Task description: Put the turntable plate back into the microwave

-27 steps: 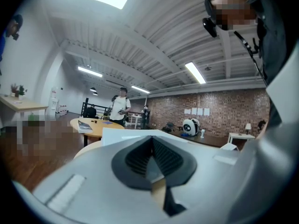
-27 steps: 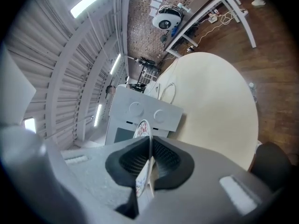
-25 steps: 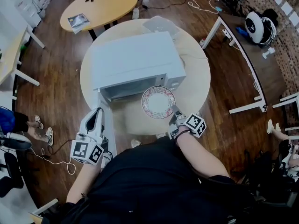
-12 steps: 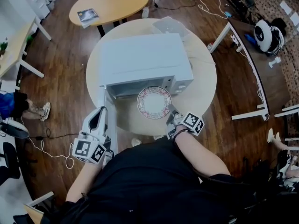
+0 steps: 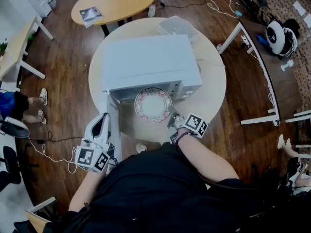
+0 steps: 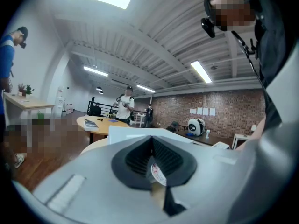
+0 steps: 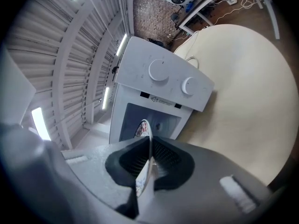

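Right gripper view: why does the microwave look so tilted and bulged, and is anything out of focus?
Right gripper view: the wide-angle lens bows the microwave and round table; the nearest foreground is soft, the plate edge-on. Head view: similar bulge, evenly lit, no glare.

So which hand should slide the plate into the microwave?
Right. The right gripper has its jaws shut on the plate rim, directly in front of the microwave opening. The left gripper sits back beside the open door, away from the plate.
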Demonstrator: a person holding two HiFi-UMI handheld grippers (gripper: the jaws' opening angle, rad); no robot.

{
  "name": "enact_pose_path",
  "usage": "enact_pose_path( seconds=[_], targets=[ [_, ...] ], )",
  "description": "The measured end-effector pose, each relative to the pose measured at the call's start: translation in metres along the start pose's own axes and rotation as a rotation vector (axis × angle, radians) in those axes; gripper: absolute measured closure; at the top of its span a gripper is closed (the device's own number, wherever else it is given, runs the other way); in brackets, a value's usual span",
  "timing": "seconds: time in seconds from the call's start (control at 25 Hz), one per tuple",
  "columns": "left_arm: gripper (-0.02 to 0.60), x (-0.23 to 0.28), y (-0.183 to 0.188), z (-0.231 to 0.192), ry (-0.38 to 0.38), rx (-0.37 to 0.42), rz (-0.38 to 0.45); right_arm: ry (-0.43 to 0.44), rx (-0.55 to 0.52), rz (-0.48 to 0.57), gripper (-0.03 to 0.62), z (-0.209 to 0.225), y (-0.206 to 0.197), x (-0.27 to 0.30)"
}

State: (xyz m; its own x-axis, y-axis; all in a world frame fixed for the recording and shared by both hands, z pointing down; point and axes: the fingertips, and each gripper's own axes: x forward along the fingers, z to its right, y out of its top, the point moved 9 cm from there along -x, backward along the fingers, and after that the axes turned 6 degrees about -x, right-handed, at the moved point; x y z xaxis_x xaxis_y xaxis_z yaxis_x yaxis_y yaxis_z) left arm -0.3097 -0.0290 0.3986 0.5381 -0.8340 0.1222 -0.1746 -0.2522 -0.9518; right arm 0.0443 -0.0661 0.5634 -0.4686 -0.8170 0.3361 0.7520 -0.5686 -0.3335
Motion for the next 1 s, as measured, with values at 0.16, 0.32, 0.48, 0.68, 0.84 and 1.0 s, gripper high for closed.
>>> enact_pose_path(
  seconds=[0.16,0.32,0.48,0.68,0.84,1.0],
  targets=[
    [0.578,0.001,0.003,0.001,0.019,-0.018,0.019,0.004,-0.001,-0.033,0.571,-0.005,-0.002,0.011],
    [0.578,-0.005,0.004,0.004,0.040,-0.017,0.021,0.009,-0.015,-0.072,0.572,-0.010,-0.005,0.022],
    [0.578,-0.008,0.002,0.004,0.066,-0.012,0.021,0.010,-0.011,-0.100,0.572,-0.009,-0.007,0.031],
    [0.578,-0.009,0.000,-0.001,0.123,-0.025,0.033,0.040,-0.003,-0.101,0.571,-0.008,-0.005,0.043],
    [0.578,-0.012,0.002,0.003,0.159,-0.024,0.037,0.052,-0.008,-0.131,0.572,-0.010,-0.007,0.052],
    [0.578,-0.001,-0.002,0.016,0.142,-0.018,0.039,0.030,-0.011,-0.140,0.571,-0.002,0.004,0.047]
  ],
)
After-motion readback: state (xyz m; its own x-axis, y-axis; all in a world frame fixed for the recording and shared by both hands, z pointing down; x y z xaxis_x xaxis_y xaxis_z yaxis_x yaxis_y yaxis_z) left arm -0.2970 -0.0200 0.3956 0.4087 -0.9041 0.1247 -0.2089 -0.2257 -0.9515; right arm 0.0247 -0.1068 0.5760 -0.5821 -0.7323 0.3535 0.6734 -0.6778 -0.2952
